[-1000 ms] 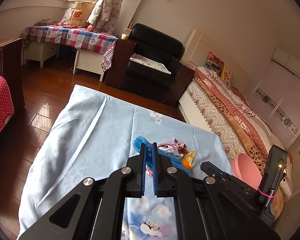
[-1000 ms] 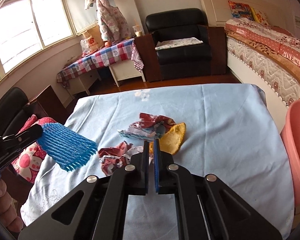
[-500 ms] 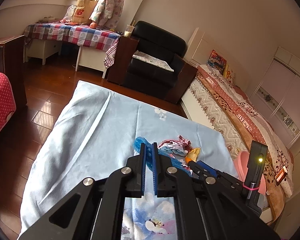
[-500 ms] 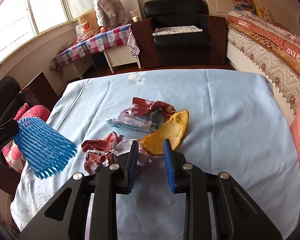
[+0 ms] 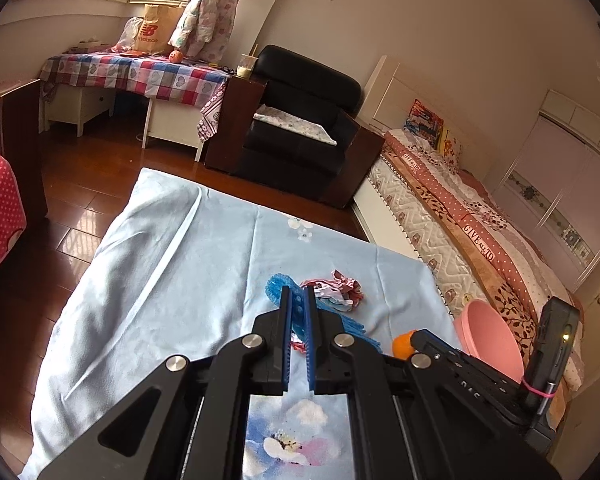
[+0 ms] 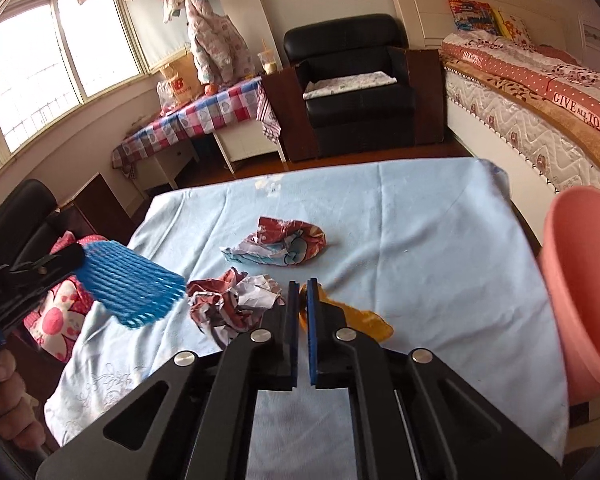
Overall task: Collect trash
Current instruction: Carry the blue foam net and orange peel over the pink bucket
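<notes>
since half a second back, right claw (image 6: 300, 294) closed from spread onto the orange peel (image 6: 360, 318), pads pinching its near end, rest of the peel trailing right on the cloth. bedroom: table (image 6: 420, 220) draped in pale blue floral cloth, black armchair (image 6: 352, 92) and a bed (image 6: 540, 92) beyond, wooden floor. left claw (image 5: 298, 300) clamped tight on a blue foam net (image 6: 128, 284), held above the table's left edge. crumpled red-and-white wrapper (image 6: 232, 304) just left of the right claw, almost touching the net's tip; second crumpled wrapper (image 6: 280, 242) farther back. pink bin (image 6: 580, 288) at the table's right side, well apart from the peel.
</notes>
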Tool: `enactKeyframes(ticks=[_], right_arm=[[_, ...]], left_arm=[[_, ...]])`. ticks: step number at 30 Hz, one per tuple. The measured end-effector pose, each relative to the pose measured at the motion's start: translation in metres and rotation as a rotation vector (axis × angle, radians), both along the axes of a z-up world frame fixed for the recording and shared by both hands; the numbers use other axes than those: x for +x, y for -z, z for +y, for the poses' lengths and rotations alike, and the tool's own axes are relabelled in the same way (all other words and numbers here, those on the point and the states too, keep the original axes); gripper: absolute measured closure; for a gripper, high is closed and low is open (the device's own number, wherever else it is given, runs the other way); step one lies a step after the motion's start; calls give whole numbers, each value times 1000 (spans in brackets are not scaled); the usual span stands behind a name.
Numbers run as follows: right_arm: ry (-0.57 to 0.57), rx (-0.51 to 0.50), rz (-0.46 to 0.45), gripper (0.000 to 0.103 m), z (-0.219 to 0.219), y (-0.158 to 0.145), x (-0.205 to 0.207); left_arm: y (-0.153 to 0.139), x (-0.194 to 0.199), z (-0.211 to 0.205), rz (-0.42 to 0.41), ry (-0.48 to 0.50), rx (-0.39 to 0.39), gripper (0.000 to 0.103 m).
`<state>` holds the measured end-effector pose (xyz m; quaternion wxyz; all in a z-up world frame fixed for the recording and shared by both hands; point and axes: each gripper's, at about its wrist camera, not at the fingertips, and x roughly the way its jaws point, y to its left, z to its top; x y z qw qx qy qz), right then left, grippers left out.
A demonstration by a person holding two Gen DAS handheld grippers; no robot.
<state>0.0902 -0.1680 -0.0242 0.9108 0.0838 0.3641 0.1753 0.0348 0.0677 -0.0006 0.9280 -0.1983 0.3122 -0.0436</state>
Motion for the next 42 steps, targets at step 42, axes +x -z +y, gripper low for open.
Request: enactKeyframes(ticks=[42], right_arm=[[437,173,-52,99,-244,-14,-50]], left_arm=[[-22,42,-287,-67,478,163,98]])
